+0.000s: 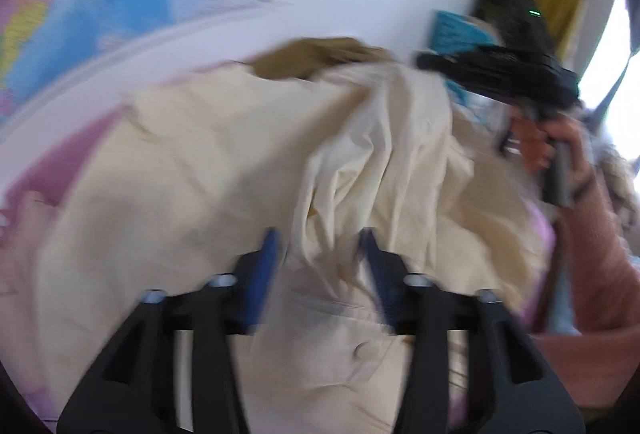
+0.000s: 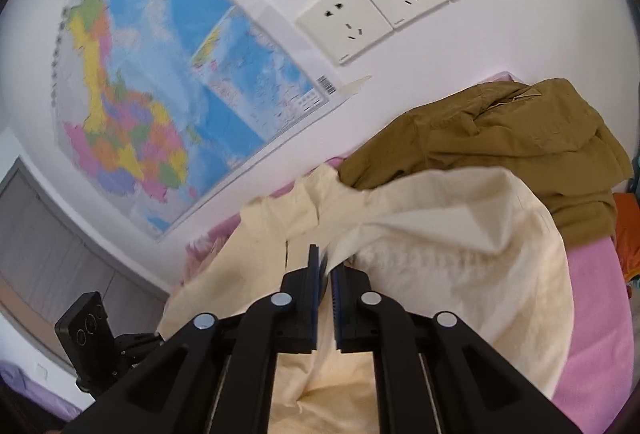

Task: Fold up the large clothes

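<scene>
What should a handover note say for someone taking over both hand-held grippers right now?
Right hand-held gripper: shut on a raised fold of the cream garment.
Left hand-held gripper: open, low over the same garment, holding nothing; its view is blurred.
The garment lies crumpled on the pink bedding, with a brown jacket heaped behind it by the wall.
Done: one edge lifted. Left: grasp with the left, spread it flat, then make all the folds.
</scene>
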The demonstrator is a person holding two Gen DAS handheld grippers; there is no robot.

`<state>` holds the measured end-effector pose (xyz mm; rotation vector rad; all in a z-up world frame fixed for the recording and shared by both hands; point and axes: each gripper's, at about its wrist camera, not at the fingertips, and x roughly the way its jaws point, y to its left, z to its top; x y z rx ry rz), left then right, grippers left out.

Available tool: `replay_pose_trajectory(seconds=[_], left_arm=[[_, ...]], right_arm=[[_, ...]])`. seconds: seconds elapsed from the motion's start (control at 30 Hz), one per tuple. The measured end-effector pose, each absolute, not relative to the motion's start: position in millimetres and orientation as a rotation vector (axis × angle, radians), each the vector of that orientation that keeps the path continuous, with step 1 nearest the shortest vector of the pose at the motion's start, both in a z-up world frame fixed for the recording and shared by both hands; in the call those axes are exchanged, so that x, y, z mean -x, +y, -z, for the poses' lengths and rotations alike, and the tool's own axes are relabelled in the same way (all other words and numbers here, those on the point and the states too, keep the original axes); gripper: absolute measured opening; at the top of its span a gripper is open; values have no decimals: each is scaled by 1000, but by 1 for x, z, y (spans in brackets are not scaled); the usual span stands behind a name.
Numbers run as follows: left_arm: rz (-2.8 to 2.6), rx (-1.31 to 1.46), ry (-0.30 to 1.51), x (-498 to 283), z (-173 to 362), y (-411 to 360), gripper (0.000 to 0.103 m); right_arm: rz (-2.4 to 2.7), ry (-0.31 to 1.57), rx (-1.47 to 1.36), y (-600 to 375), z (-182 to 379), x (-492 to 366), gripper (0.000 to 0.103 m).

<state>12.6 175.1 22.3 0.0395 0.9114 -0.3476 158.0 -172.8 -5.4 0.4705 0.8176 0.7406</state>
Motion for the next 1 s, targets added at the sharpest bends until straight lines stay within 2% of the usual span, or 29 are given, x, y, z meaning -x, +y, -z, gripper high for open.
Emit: replay_pose_trajectory(seconds=[0.03, 0.2, 0.23, 0.37, 0.57, 0.6, 0.63, 0.7, 0.73, 0.77, 0.8, 0.87, 0.93, 1.0], left_arm=[[308, -34, 913, -20, -21, 182, 94], [245, -6, 944, -36, -7, 208, 94], [261, -3, 950, -33, -3, 210, 94], [334, -47, 975, -20, 12, 213, 96], [361, -188, 1072, -18, 42, 197, 97], [366, -199, 1079, -21, 45, 195, 90], [372, -212, 1089, -24, 47, 193, 72], [334, -248, 1096, -32, 47, 193, 57], [309, -264, 1083, -37, 45, 196, 48], [270, -285, 1061, -42, 40, 200, 45], [234, -284, 1043, -48, 35, 206, 42], [226, -229, 1038, -59, 25, 220, 44], [213, -182, 1051, -67, 22, 231, 66], [180, -170, 1022, -65, 18, 241, 76]], right_arm=[[-732, 832, -477, -168, 12, -165, 14], [-652, 943, -380, -148, 52, -182, 21], [-658, 955, -371, -148, 57, -180, 27], [-661, 930, -352, -159, 51, -166, 41], [-702, 883, -235, -152, 39, -140, 49], [-711, 889, -186, -143, 40, -138, 51], [-705, 892, -122, -135, 43, -134, 51], [-684, 914, -39, -125, 52, -132, 50], [-642, 923, -13, -125, 57, -135, 42], [-617, 928, -13, -129, 61, -137, 34], [-597, 935, -18, -132, 65, -140, 31], [-567, 974, -55, -142, 78, -151, 28], [-557, 1031, -103, -150, 95, -160, 27], [-547, 1044, -90, -148, 102, -162, 27]])
